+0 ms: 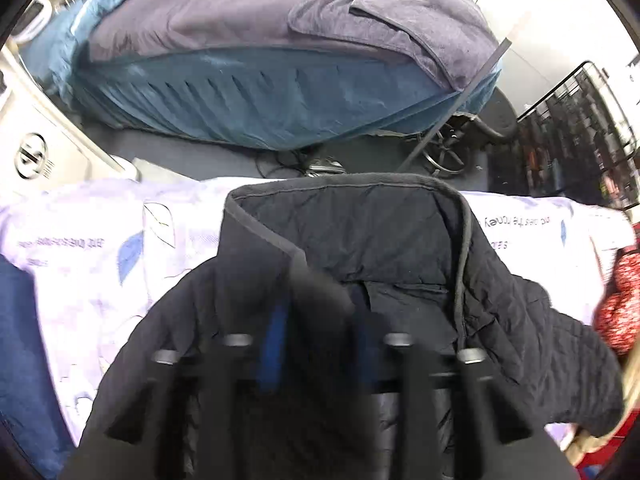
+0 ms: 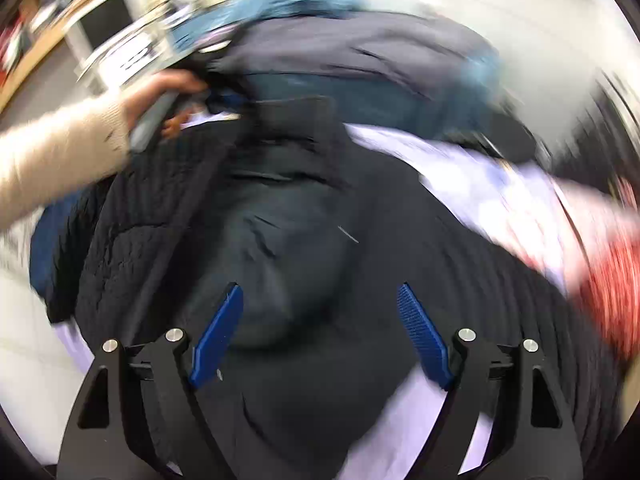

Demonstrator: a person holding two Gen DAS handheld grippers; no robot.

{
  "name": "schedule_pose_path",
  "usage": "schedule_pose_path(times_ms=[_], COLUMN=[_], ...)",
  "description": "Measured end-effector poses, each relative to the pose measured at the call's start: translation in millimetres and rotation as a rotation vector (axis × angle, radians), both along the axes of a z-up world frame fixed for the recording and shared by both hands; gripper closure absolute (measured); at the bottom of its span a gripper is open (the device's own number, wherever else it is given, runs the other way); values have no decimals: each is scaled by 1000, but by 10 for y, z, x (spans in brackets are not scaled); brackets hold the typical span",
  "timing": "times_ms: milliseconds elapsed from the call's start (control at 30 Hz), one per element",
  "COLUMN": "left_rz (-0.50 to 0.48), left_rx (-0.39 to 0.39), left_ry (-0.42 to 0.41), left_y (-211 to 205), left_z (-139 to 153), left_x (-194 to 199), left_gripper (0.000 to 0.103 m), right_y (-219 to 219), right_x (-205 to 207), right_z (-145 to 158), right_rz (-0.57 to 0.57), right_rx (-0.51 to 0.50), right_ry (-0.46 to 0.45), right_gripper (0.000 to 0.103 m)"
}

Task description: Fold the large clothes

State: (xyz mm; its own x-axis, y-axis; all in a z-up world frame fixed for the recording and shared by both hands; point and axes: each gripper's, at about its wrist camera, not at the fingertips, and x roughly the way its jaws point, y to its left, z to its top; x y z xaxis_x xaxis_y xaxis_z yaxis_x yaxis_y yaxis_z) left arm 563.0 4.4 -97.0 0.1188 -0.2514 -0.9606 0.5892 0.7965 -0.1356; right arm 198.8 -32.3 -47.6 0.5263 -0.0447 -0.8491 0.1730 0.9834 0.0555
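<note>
A black quilted jacket (image 1: 360,256) lies on a pale lilac printed sheet (image 1: 88,256), collar toward the far edge. My left gripper (image 1: 316,320) is blurred; its blue pads are close together on a fold of the jacket's front edge. In the right wrist view the jacket (image 2: 288,240) fills the middle, blurred by motion. My right gripper (image 2: 320,292) is open just above the jacket with nothing between its blue pads (image 2: 218,336). The person's left hand (image 2: 160,92) in a beige sleeve holds the left gripper at the jacket's far left.
A blue bed with a grey-purple blanket (image 1: 280,20) stands beyond the sheet. A dark blue garment (image 1: 20,340) lies at the left, a red patterned cloth (image 1: 620,304) at the right. Cables (image 1: 440,148) and a black wire rack (image 1: 572,128) are on the dark floor.
</note>
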Motion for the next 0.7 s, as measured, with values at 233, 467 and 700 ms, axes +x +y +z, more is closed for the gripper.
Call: schedule_pose_path(times_ms=[233,467,700], left_rz=[114,247,352], left_rx=[-398,-403,-227], left_ry=[149,63,-67], left_y=[1073,2572,3197], left_z=[382,559,385], left_x=[-250,-885,-1946], left_gripper=[15,14,14], right_y=[961,667,-393], right_x=[943,1233,1921], right_z=[-1271,-1167,-384], right_rz=[425,314,-315], right_rx=[-680,-401,517], right_ry=[353,340,-49], right_gripper=[26,89,89])
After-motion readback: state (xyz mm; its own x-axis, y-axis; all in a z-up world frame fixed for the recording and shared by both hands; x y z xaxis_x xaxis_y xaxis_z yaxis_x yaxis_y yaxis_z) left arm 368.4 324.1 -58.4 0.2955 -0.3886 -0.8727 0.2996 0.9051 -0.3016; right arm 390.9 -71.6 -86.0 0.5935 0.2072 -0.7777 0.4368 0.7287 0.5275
